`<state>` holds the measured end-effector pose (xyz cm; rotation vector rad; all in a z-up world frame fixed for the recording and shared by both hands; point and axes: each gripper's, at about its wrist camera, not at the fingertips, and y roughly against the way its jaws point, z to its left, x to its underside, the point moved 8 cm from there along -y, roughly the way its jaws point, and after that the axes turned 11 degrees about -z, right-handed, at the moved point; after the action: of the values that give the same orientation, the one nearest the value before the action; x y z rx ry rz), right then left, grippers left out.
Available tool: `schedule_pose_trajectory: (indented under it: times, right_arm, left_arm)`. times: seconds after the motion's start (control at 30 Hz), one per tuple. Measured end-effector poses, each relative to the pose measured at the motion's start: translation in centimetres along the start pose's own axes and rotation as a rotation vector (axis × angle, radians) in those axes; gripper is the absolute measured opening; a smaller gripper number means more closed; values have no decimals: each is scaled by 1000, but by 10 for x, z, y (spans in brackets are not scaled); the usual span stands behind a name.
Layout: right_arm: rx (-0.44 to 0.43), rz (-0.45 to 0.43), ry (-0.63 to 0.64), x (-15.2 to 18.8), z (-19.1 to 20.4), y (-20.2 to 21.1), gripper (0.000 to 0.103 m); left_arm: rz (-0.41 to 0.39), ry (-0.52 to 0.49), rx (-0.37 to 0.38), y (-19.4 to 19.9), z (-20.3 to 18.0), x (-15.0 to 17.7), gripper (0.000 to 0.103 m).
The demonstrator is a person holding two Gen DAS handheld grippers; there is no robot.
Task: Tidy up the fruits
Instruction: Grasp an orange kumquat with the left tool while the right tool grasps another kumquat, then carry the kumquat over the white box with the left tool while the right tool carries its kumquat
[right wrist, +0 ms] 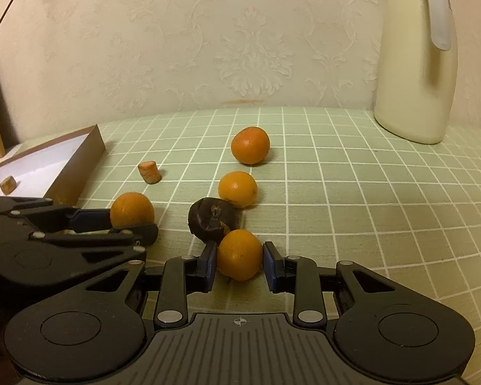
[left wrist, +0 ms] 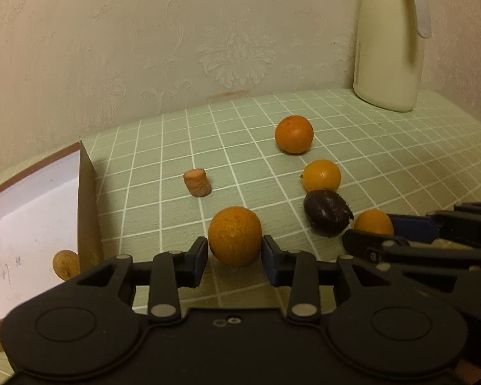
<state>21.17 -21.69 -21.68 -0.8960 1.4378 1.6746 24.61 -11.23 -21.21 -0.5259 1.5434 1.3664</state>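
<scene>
The brown box [right wrist: 80, 163], white inside, holds one small tan piece [right wrist: 8, 184]. On the checked desk [right wrist: 352, 211], the left gripper [left wrist: 234, 252] clamps an orange [left wrist: 234, 235]; the right gripper [right wrist: 239, 264] clamps another orange [right wrist: 239, 254]. No writing is legible.

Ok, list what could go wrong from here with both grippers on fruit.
1. The right gripper holds an orange that touches the dark fruit; lifting may set the dark fruit rolling.
2. The left gripper pinches its orange only at the fingertips, so it could slip out.
3. The two grippers work close together and might collide on the way to the box.
</scene>
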Motion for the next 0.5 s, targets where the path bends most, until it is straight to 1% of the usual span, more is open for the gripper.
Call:
schedule_pose_trajectory:
  times: [0.07,0.17,0.37,0.5]
  right_arm:
    - [-2,-1,0,0,0,0,31]
    - [-2,-9,-9,-2,-1,2,31]
    - [-17,-58,1,-14,2,15,31]
    - [-46,-78,13,-21,10,27,31]
  left_arm:
    - [-10,0,-4,2,0,0,24]
    - [-35,-5,-30,5,2,-1,24]
    - [-66,1,-24,22,10,-9,23]
    - [-68,8,-35,39,19,-10,23]
